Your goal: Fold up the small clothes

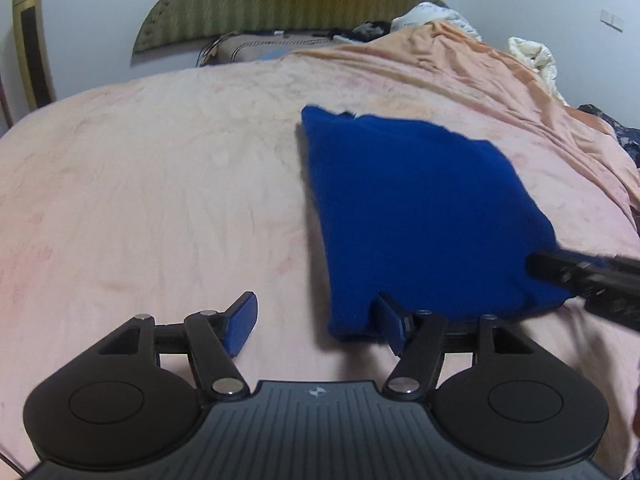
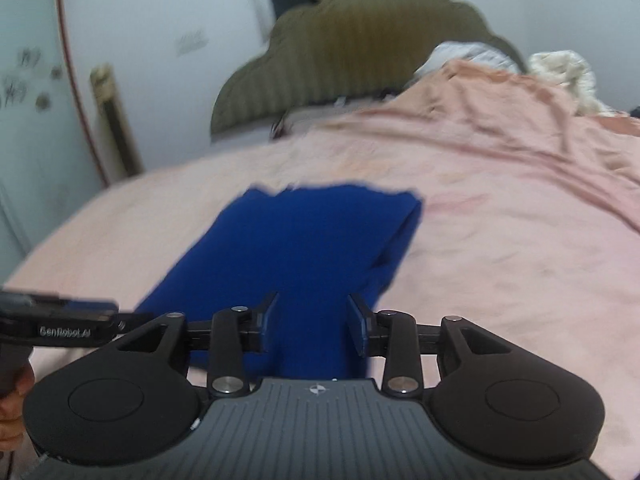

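Note:
A blue knit garment lies folded into a rough rectangle on the pink bedspread. My left gripper is open at the garment's near left corner, its right finger at the cloth's edge and its left finger over bare bedspread. The right gripper's fingers come in from the right at the garment's near right corner. In the right wrist view the garment runs away from me, and my right gripper is open with the near edge of the cloth between its fingers. The left gripper shows at the left.
A green padded headboard stands at the bed's far end. The bedspread is bunched and creased at the far right, with white bedding behind it. A gold-framed object leans on the left wall.

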### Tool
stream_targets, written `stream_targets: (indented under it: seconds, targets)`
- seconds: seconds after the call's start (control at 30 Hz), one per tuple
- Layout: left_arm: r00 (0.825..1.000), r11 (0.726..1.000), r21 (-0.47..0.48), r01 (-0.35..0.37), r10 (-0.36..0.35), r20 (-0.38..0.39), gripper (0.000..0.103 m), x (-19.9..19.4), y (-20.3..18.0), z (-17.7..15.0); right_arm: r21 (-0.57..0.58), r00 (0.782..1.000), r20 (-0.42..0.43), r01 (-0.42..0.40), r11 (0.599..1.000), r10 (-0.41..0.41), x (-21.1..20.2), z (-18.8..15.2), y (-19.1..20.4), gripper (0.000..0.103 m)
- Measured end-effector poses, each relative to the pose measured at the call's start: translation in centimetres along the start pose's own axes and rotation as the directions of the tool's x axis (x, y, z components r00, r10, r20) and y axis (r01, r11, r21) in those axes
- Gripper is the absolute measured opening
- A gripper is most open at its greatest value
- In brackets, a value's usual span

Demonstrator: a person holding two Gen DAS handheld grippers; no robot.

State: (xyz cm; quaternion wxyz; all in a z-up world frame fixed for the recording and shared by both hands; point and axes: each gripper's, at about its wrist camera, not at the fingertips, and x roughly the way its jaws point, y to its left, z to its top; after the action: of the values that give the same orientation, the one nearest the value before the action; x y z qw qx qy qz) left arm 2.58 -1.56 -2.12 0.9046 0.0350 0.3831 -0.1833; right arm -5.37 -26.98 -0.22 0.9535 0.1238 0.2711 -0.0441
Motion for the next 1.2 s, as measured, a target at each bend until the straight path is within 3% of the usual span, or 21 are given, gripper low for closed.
stream_targets:
  seconds: [0.17,0.2,0.47,0.8,1.03,1.2]
  targets:
    - [1.000,1.000,-0.029,0.003,-0.003,-0.007,0.065,-0.2,0.7,-0.7,0.036,0.988,-0.048,0.150,0.988,-0.148,2.0,-1.9,-0.1,0.048]
    - [1.000,1.000,-0.028,-0.001,0.001,-0.006,0.065,-0.1,0.7,-0.7,0.059,0.989,-0.048,0.144,0.988,-0.141,1.7,-2.0,-0.3,0.052]
    - [1.000,1.000,-0.012,-0.020,0.020,-0.001,0.065,-0.3,0.2,-1.0,0.071,0.989,-0.010,0.145,0.987,-0.144,-0.3,-2.4,-0.1,0.054]
    - [0.999,0.999,-0.002,-0.042,0.042,-0.022,0.070,-0.3,0.0,-2.0,0.070,0.989,-0.027,0.145,0.987,-0.144,-1.0,-3.0,0.7,0.078]
    - [0.999,0.999,-0.020,-0.034,0.034,-0.003,0.084,-0.6,0.1,-2.6,0.053,0.989,-0.038,0.148,0.988,-0.146,-1.2,-3.5,1.4,0.092]
    - [0.999,0.999,-0.027,-0.040,0.040,0.011,0.085,-0.7,0.1,-3.2,0.037,0.983,-0.060,0.175,0.984,-0.173,-1.0,-4.1,1.8,0.098]
